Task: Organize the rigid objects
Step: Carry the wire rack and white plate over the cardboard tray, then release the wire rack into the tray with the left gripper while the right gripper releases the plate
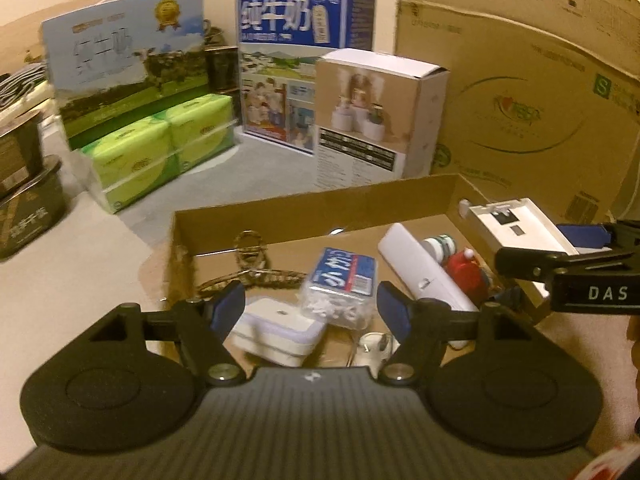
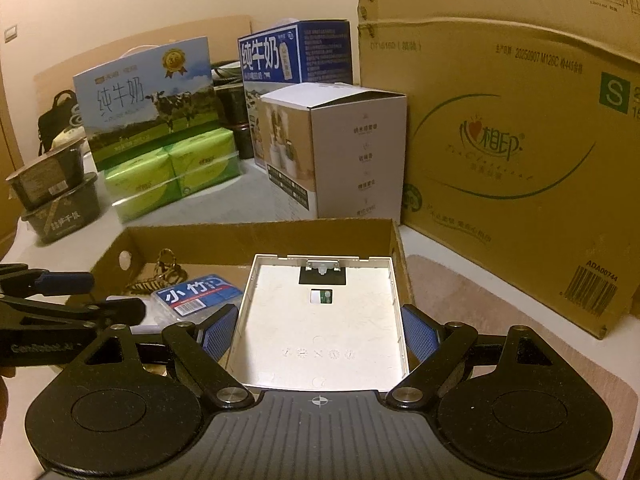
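tray [image 2: 260, 240]: shallow brown cardboard | panel [image 2: 320, 320]: flat white plastic, over tray's right end, clenched in right gripper [image 2: 320, 334] | left gripper [image 1: 311, 306]: released above tray | left view only: ridged hair clip [image 1: 248, 272], red cap [image 1: 466, 270]

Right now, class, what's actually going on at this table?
A person is sorting small items into a shallow cardboard tray with two handheld grippers. The right gripper holds a flat white plastic panel between its jaws over the tray's right end. The left gripper hangs open and empty above a toothpick box, a white charger and a hair claw lying inside.
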{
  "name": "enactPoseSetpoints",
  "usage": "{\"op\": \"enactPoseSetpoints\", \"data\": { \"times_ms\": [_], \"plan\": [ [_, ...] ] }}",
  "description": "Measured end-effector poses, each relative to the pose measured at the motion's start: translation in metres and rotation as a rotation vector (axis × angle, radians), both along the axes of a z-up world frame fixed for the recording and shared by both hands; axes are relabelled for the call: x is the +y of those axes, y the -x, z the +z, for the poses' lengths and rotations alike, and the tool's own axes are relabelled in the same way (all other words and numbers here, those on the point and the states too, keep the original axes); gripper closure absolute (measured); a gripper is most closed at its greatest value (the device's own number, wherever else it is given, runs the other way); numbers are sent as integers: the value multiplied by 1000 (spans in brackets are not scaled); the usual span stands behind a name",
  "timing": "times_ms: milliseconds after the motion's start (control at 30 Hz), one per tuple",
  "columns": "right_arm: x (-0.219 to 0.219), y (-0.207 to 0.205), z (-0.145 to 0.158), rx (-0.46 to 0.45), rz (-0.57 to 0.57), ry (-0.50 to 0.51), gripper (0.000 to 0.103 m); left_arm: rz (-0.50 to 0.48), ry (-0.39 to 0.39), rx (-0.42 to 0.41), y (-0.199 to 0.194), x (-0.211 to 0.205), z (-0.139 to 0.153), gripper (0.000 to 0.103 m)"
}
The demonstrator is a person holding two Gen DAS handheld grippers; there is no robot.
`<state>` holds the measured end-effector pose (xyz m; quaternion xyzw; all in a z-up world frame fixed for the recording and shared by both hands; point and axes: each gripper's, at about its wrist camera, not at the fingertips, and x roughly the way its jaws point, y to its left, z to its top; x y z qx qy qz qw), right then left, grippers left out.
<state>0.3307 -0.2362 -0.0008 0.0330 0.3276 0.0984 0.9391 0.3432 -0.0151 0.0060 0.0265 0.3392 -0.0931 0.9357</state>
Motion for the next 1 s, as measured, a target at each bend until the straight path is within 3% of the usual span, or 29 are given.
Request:
{"op": "enactPoseSetpoints", "data": {
  "times_ms": [267,1000],
  "plan": [
    [7,-1,4,5,16,-18,17,51,-3,9,9,20,3,33],
    [24,-12,-4,39,43,-6,17,59,4,19,12,26,0,33]
  ]
}}
